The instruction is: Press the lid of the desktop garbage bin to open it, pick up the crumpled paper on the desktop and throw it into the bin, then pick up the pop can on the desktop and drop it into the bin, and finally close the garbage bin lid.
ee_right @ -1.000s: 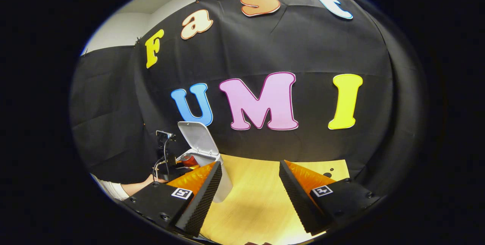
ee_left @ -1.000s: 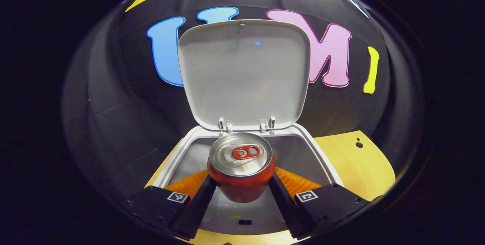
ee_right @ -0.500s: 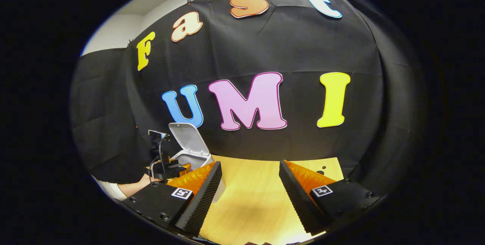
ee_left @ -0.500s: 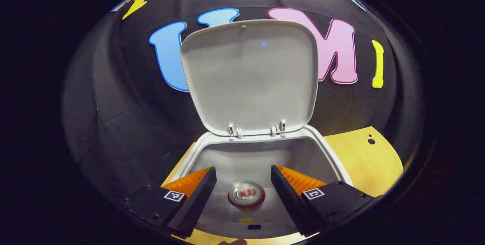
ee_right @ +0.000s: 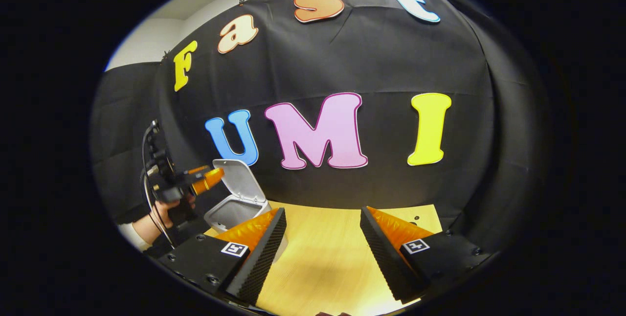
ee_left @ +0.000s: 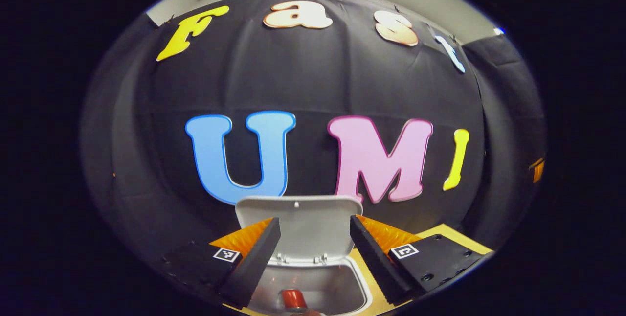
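Left gripper (ee_left: 313, 252) agape above bin (ee_left: 313, 289), apparently pop can (ee_left: 292, 300) inside.

White bin (ee_left: 354, 284) with white lid (ee_left: 301, 225), pale grey inside; red pop can (ee_left: 293, 299) with silvery top inside the bin. Worktop (ee_right: 332, 257) around the bin: light yellow wood grain. Black-and-white square marker tags on the black gripper bodies.
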The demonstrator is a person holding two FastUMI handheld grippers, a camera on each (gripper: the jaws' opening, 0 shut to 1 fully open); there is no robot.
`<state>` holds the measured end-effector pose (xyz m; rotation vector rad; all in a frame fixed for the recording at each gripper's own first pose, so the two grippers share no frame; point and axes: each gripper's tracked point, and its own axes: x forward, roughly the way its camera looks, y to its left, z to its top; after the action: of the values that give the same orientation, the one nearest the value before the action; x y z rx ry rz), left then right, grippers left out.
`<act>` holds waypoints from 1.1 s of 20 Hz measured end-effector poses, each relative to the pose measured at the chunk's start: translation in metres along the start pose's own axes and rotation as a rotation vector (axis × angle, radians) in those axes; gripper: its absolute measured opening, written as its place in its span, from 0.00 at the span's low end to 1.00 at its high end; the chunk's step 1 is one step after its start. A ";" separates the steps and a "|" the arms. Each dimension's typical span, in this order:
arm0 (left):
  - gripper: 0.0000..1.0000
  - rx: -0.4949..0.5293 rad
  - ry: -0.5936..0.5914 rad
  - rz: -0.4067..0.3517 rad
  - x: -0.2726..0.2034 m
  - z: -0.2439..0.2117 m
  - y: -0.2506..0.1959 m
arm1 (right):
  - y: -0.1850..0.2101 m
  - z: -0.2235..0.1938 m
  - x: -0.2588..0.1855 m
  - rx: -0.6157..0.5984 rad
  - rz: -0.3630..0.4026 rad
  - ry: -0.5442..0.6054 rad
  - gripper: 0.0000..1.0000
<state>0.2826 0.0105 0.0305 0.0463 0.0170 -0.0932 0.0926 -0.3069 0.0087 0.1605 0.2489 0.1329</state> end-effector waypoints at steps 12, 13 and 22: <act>0.98 0.047 0.249 0.021 0.029 -0.037 0.024 | -0.024 -0.035 -0.011 0.030 -0.062 0.033 0.98; 1.00 0.046 0.269 0.019 0.019 -0.040 0.024 | -0.023 -0.036 -0.012 0.039 -0.058 0.033 0.98; 0.99 -0.003 0.611 -0.010 -0.080 -0.126 0.016 | -0.005 -0.044 0.002 0.057 0.007 0.054 0.98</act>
<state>0.2025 0.0395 -0.0927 0.0705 0.6280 -0.0859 0.0838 -0.3048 -0.0349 0.2145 0.3056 0.1368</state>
